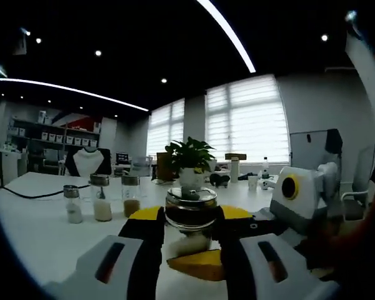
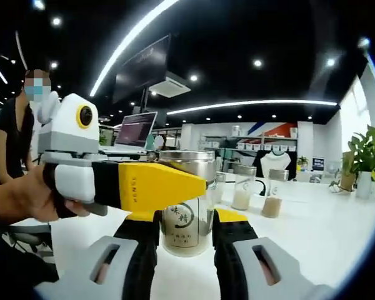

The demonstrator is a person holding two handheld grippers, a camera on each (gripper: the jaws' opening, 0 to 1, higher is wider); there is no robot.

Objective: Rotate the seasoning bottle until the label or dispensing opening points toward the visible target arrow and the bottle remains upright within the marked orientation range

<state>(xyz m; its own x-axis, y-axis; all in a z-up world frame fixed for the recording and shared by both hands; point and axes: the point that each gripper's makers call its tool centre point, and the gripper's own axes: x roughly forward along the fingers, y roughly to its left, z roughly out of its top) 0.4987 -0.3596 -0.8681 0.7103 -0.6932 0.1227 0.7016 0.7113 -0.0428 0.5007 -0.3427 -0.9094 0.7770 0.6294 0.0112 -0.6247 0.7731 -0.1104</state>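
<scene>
Left gripper (image 1: 189,247): jaws closed against the bottle (image 1: 191,215) from both sides, gripping it below its metal lid.
Right gripper (image 2: 186,250): jaws set to either side of the bottle's (image 2: 186,203) base; contact cannot be told.
Bottle: upright on the white table (image 2: 312,231), label facing the right gripper view.
Behind, left gripper view: three shakers (image 1: 102,201) in a row, then a potted plant (image 1: 189,159).
Far: a person (image 2: 15,134), a laptop (image 2: 134,132).
</scene>
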